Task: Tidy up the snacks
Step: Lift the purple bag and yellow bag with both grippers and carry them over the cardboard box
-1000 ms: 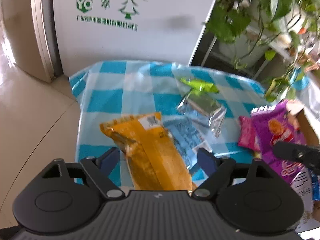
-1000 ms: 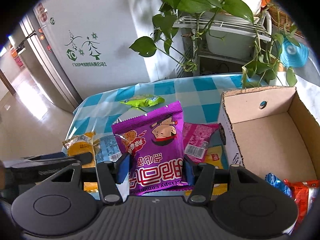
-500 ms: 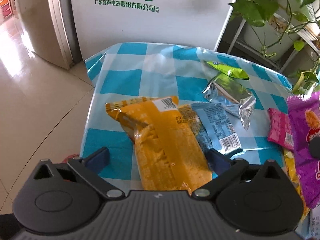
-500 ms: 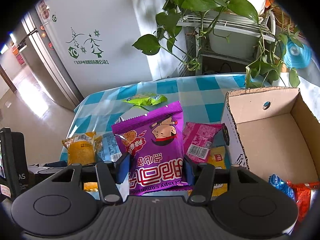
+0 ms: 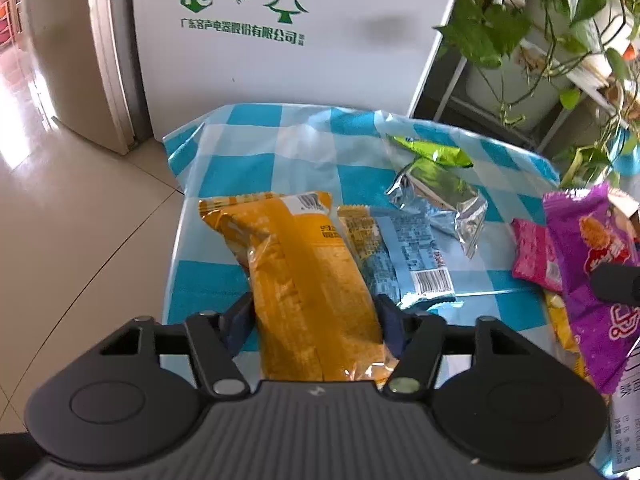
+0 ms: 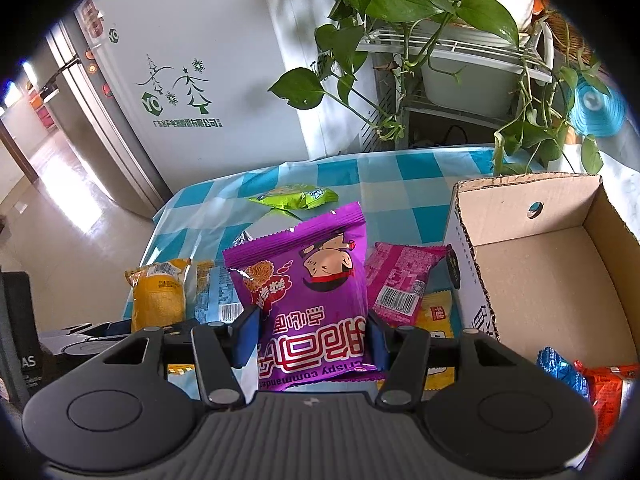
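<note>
An orange snack bag (image 5: 312,280) lies on the blue-checked tablecloth (image 5: 280,148), and it stands between the fingers of my left gripper (image 5: 314,324). Those jaws are closing, and both pads touch the bag's sides. My right gripper (image 6: 312,336) is shut on a purple snack bag (image 6: 312,272), which it holds upright above the table, left of the open cardboard box (image 6: 528,178). The right wrist view shows the orange bag (image 6: 158,300) at the left, with the left gripper's dark body (image 6: 92,336) below it.
A blue packet (image 5: 404,252), a silver packet (image 5: 440,196) and a green packet (image 5: 432,152) lie beyond the orange bag. A pink packet (image 6: 400,276) and a yellow one (image 6: 436,312) lie beside the box. Blue (image 6: 556,364) and red (image 6: 604,380) packets lie at the box's near end. Plants and a white fridge stand behind.
The left jaws spread wide around the orange bag, then came in against its sides. The right gripper and the purple bag have stayed put.
</note>
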Demonstrator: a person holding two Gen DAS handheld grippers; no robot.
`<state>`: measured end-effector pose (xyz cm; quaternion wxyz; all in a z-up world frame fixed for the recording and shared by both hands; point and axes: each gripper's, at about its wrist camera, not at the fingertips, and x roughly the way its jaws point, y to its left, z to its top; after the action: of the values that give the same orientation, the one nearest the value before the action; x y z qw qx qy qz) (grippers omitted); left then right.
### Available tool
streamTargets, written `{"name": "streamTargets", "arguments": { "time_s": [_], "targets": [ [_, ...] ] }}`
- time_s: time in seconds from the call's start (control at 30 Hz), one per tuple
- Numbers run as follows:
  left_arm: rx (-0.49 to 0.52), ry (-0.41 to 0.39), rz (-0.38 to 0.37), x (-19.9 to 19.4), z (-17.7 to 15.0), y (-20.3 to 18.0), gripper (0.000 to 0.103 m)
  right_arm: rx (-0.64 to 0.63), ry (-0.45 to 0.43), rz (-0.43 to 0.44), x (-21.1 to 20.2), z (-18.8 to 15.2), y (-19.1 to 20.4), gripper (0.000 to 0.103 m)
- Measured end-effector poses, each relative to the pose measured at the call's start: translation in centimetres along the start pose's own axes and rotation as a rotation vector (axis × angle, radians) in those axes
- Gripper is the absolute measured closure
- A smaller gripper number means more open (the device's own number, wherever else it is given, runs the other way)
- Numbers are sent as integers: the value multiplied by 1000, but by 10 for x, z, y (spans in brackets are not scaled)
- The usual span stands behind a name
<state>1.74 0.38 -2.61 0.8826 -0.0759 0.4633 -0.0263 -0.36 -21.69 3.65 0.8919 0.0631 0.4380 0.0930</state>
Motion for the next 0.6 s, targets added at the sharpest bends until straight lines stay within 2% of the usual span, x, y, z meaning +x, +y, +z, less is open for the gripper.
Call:
{"name": "streamTargets", "arguments": {
  "time_s": [0.27,0.6],
  "targets": [
    [11,-64,-21,-29,-11,0,43,6,-2,24,-6,-2,0,42],
    [-10,-100,-49,-55,-13,-9,43,-9,-32,30,-20,-3,-2,42]
  ]
}}
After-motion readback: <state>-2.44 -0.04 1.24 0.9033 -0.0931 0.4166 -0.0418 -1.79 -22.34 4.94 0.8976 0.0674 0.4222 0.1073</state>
